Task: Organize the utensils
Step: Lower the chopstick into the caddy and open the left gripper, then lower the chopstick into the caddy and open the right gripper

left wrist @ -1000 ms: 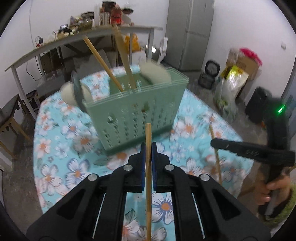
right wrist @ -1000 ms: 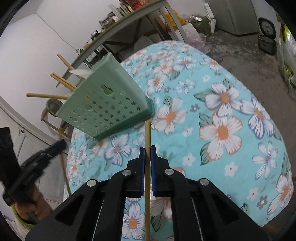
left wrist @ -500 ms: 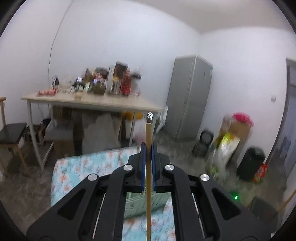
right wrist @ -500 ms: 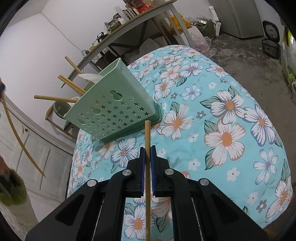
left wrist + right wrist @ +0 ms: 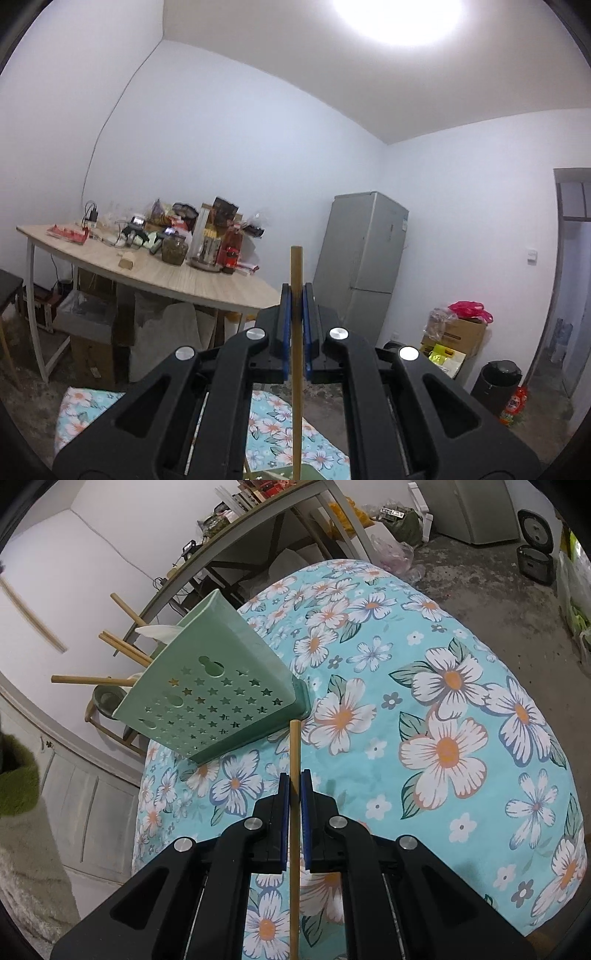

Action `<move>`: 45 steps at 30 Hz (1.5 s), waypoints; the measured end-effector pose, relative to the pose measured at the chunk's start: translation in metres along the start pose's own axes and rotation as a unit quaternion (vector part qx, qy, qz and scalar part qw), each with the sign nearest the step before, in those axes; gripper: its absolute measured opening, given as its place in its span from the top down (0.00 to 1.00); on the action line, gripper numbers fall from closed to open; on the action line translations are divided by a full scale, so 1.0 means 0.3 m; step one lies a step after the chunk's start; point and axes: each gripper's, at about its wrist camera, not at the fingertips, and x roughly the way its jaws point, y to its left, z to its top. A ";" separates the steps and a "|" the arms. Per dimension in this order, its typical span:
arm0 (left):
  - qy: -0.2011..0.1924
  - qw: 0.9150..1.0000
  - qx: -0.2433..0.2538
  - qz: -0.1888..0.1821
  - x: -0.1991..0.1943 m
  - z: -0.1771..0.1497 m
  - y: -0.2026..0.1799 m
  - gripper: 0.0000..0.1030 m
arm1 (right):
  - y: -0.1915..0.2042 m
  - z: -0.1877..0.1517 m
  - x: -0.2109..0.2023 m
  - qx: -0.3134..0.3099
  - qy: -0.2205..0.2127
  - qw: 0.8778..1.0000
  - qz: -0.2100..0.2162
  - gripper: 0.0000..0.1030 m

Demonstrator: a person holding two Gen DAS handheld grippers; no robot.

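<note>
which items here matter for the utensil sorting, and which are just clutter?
Job items:
- left gripper, shut on a chopstick
- right gripper, shut on another chopstick
- green utensil holder, chopsticks already in it

Just lying about:
- wooden side table with jars and packets
- fridge
- cardboard box
- black bin

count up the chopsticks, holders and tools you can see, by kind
chopsticks: 6 (4 in the holder, 1 in the left tool, 1 in the right tool)
holder: 1
tools: 2
total: 9
</note>
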 end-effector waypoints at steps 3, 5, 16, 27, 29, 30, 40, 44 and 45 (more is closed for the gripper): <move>0.013 0.999 0.012 0.027 0.078 -0.074 0.011 0.95 | -0.012 0.005 0.005 0.005 0.002 1.000 -0.001 0.94; 0.025 0.999 0.008 0.037 0.119 -0.116 0.032 0.95 | -0.022 0.009 0.005 0.007 0.003 1.000 -0.002 0.94; 0.057 0.996 0.004 0.074 0.196 -0.259 0.093 0.95 | -0.051 0.016 0.020 0.014 0.008 1.000 -0.004 0.94; 0.073 0.995 -0.011 0.062 0.154 -0.279 0.118 0.66 | -0.037 0.015 0.006 0.008 0.004 1.000 -0.007 0.94; 0.071 0.996 -0.011 0.060 0.129 -0.272 0.120 0.63 | -0.026 0.018 -0.010 0.003 -0.002 1.000 -0.009 0.94; 0.070 0.996 -0.011 0.061 0.119 -0.269 0.118 0.60 | -0.020 0.022 -0.019 0.000 -0.006 1.000 -0.009 0.94; 0.105 0.992 -0.010 0.064 -0.074 -0.259 0.143 0.37 | 0.154 0.259 -0.274 -0.087 -0.138 0.987 0.010 0.94; 0.142 0.988 0.001 0.059 -0.165 -0.305 0.158 0.34 | 0.300 0.409 -0.405 -0.143 -0.223 0.964 0.027 0.94; 0.150 0.987 0.004 0.060 -0.184 -0.316 0.160 0.34 | 0.325 0.430 -0.419 -0.153 -0.235 0.960 0.029 0.94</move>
